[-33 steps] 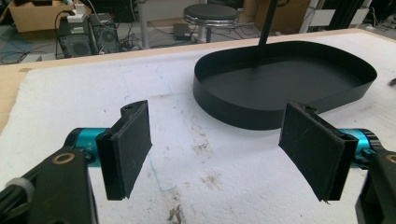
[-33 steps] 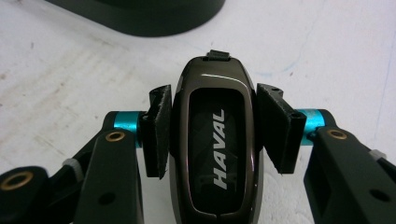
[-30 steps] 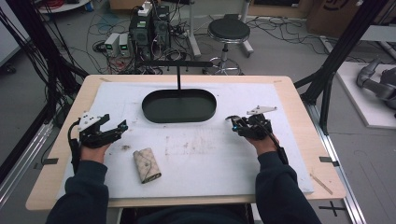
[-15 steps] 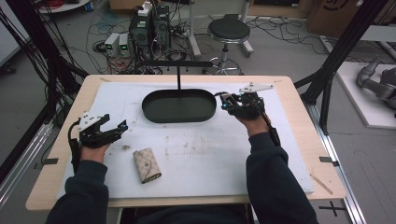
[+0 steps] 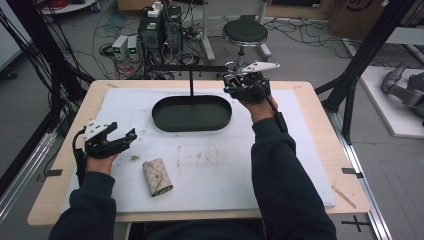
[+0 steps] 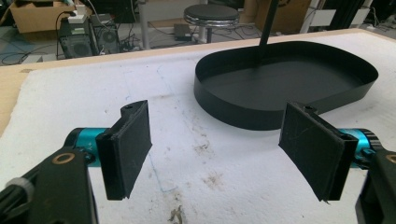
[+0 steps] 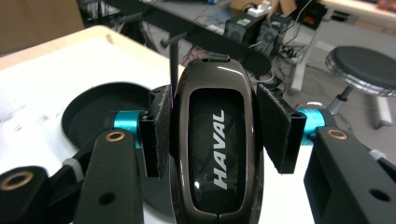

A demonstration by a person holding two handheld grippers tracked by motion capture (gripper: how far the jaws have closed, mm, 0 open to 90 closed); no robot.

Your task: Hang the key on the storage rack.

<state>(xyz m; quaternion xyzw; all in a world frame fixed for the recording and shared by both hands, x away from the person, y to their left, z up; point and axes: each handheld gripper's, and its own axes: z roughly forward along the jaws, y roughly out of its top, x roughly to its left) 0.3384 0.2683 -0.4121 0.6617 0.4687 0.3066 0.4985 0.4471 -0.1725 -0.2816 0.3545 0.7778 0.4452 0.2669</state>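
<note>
A glossy dark-brown car key fob (image 7: 219, 140) marked HAVAL stands upright between the pads of my right gripper (image 7: 217, 107), which is shut on it. In the high view my right gripper (image 5: 241, 84) hangs in the air over the far right end of the black oval tray (image 5: 165, 122), close to the right tip of the stand's crossbar (image 5: 185, 67). My left gripper (image 5: 125, 137) rests on the white mat at the left, open, with nothing between its jaws (image 6: 219, 154). The tray's wall (image 6: 243, 114) lies ahead of it.
A beige patterned key pouch (image 5: 157, 176) lies on the white mat (image 5: 225, 165) near the front, right of my left hand. A thin black post (image 5: 191, 82) rises from the tray. Beyond the table stand a round stool (image 5: 245, 32) and computer boxes (image 5: 160, 30).
My right hand has risen and moved away from me, from the mat right of the tray up to the tray's far right end, carrying the key fob. The left hand has stayed put.
</note>
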